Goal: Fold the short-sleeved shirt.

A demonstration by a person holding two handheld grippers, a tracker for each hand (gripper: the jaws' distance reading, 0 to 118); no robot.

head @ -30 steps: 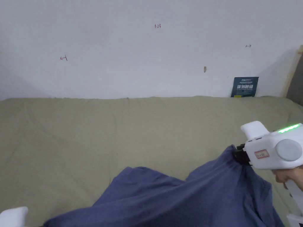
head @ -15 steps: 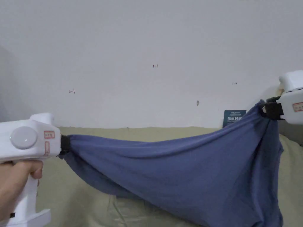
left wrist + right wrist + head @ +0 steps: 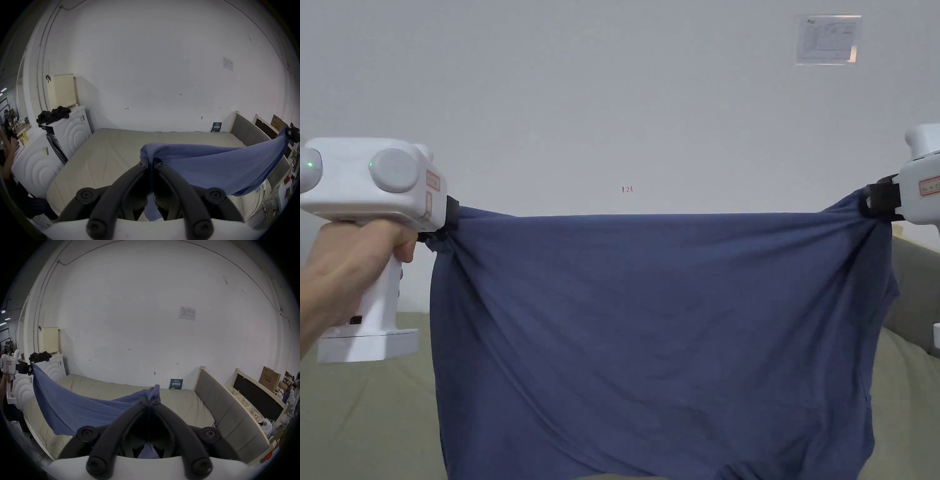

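A blue short-sleeved shirt [image 3: 656, 337] hangs stretched wide in the air above the bed, its top edge taut and level. My left gripper [image 3: 445, 225] is shut on the shirt's upper left corner, held by a hand [image 3: 344, 275]. My right gripper [image 3: 874, 201] is shut on the upper right corner. In the left gripper view the black jaws [image 3: 151, 162] pinch bunched blue cloth [image 3: 219, 165]. The right gripper view has its jaws [image 3: 149, 402] closed on the shirt [image 3: 73, 407], with the left gripper [image 3: 29, 369] far off at the left.
Below lies a bed with an olive sheet [image 3: 116, 149] and a grey padded headboard [image 3: 227, 415] on the right. White washing machines [image 3: 68, 131] with dark clothes [image 3: 52, 113] on top stand left of the bed. A white wall [image 3: 625, 112] is behind.
Both grippers have lifted the shirt off the bed and pulled it apart, so it now hangs flat and taut. The head camera has tilted upward.
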